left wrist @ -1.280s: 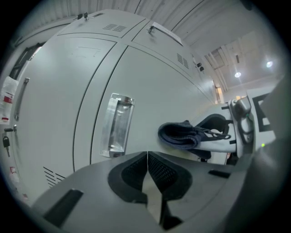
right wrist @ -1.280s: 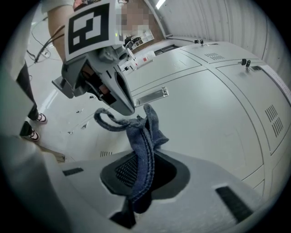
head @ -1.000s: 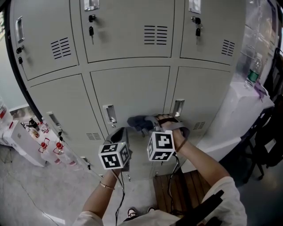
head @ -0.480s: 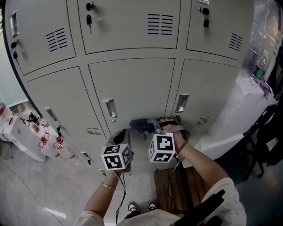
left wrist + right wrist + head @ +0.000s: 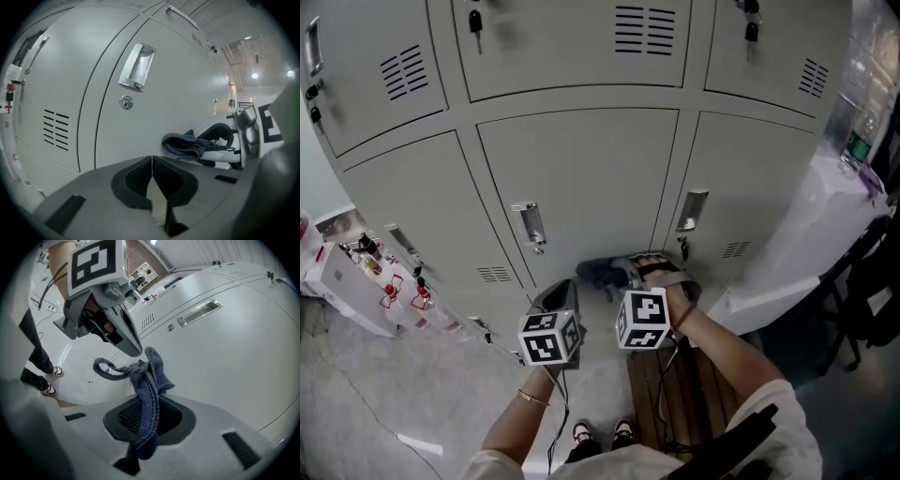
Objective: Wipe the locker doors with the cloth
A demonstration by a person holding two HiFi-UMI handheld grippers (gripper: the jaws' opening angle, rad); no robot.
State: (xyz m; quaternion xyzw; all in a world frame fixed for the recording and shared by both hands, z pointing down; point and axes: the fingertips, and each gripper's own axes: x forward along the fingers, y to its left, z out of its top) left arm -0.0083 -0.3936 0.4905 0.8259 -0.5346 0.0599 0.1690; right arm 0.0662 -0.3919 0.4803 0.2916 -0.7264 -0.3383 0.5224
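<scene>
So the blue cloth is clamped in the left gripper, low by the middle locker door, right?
No: the right gripper holds the cloth, as the right gripper view shows. The left gripper is shut on nothing. The rest stands: the cloth is low by the middle locker door.

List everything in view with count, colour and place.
locker doors: six, grey, two rows of three, upper row cut off
door handles: four seen, silver, three on lower doors, one upper left
keys: at least two, dark, in upper locks
cloth: one, dark blue, by the middle lower door
red-capped bottles: several, low left
green-label bottle: one, far right
bench: one, brown wood, below
shoes: two, bottom edge
left gripper: shut, empty
right gripper: shut on the cloth
</scene>
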